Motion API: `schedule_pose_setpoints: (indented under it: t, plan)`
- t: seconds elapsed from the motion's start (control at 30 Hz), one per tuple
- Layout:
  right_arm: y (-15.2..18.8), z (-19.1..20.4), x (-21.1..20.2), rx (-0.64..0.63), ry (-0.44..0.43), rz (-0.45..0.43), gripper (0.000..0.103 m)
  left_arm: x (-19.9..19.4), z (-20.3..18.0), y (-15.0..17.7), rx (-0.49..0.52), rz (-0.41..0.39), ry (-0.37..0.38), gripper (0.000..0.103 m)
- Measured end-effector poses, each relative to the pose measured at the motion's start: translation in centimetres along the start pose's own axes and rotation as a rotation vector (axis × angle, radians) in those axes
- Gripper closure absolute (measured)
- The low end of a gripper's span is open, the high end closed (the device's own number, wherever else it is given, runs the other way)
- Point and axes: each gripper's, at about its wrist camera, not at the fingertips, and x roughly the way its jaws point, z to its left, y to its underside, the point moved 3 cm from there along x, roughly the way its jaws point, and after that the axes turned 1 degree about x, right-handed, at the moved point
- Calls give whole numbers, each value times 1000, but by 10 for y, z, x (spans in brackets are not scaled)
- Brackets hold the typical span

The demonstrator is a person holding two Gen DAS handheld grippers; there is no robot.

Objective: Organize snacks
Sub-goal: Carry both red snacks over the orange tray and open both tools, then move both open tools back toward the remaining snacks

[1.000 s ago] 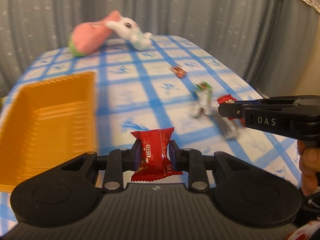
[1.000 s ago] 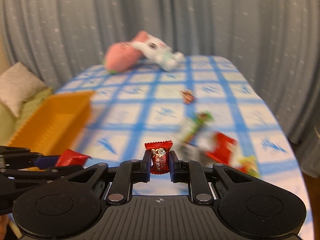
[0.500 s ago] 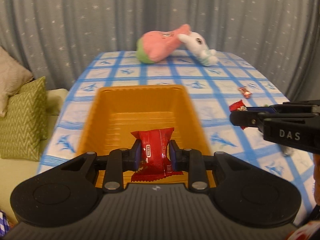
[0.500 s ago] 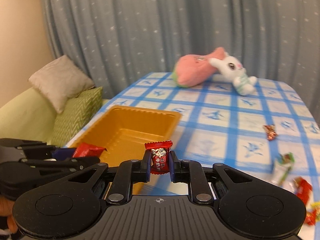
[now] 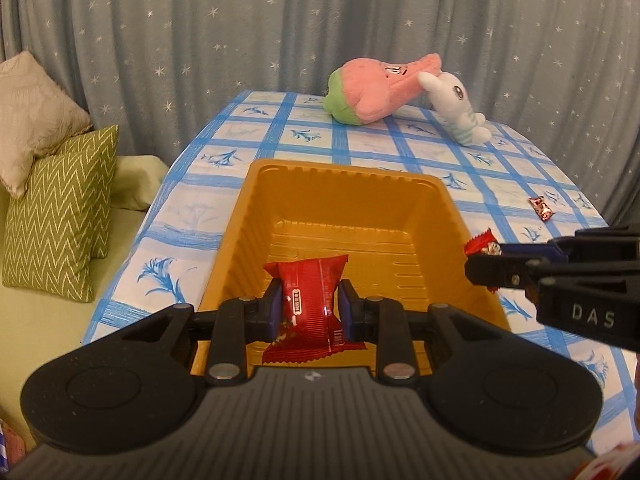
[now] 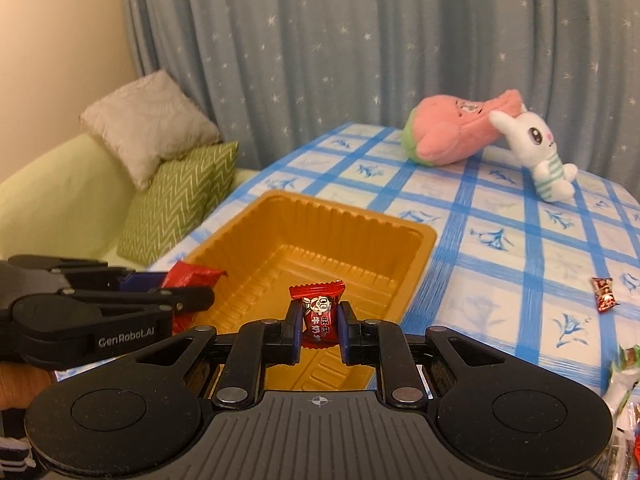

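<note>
Tablecloth [image 5: 304, 136] in blue-and-white check covers the table; grey star-print curtain [image 5: 200, 32] hangs behind it. Pink plush [image 5: 376, 92] and white rabbit plush [image 5: 456, 108] lie touching at the far end. Green zigzag cushion [image 5: 56, 216] and beige cushion [image 5: 32, 112] sit on a pale green sofa [image 6: 52, 196] beside the table.

Orange tray [image 5: 452, 208] rests on the cloth near the sofa-side edge; no snack lies on the part of its floor that shows. Left gripper [image 5: 308, 312] is clamped on a red snack packet [image 5: 308, 300], held over the tray's near end. Right gripper [image 6: 319, 328] is clamped on a small red candy [image 6: 318, 312], also over the near end of the tray.

Left view only: right gripper seen from the side, level with the tray's right rim, candy poking past its tips. Right view only: cream wall [image 6: 60, 36] behind the sofa, and more wrapped snacks [image 6: 620, 376] at the table's near right. Both views: one loose red candy [image 6: 604, 294] on the cloth, well apart from the tray.
</note>
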Motion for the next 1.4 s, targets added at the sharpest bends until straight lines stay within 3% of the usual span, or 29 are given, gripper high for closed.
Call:
schedule_pose_setpoints:
  t: [0.3,0.37,0.73,0.83,0.9,0.93,0.97,1.0,1.4]
  plan:
    - [2,-2,17,-4,4,38,85,17,5,2,-33,7,25,77]
    - [2,-2,19,-4,3,43,85,19,6,2,-35,6,26,70]
    - [1,1,21,8,-21,45,85,6,21,2,-68,-29,-19,67]
    - [0,2,20,22,-45,41,84,5,23,2,-69,-31,-18,56]
    - [-1,0,20,46,-63,43,75,4,23,2,-60,-31,-20,55]
    - [-1,-2,19,57,-64,37,67,4,23,2,-57,-31,-19,54]
    - [-2,-3,17,62,-62,28,49,3,23,2,-59,-31,-20,54]
    - [-2,-4,14,66,-60,13,45,3,23,3,-64,-31,-20,54]
    - [1,-33,-20,133,18,-80,45,-13,-2,-4,-39,-61,15,52]
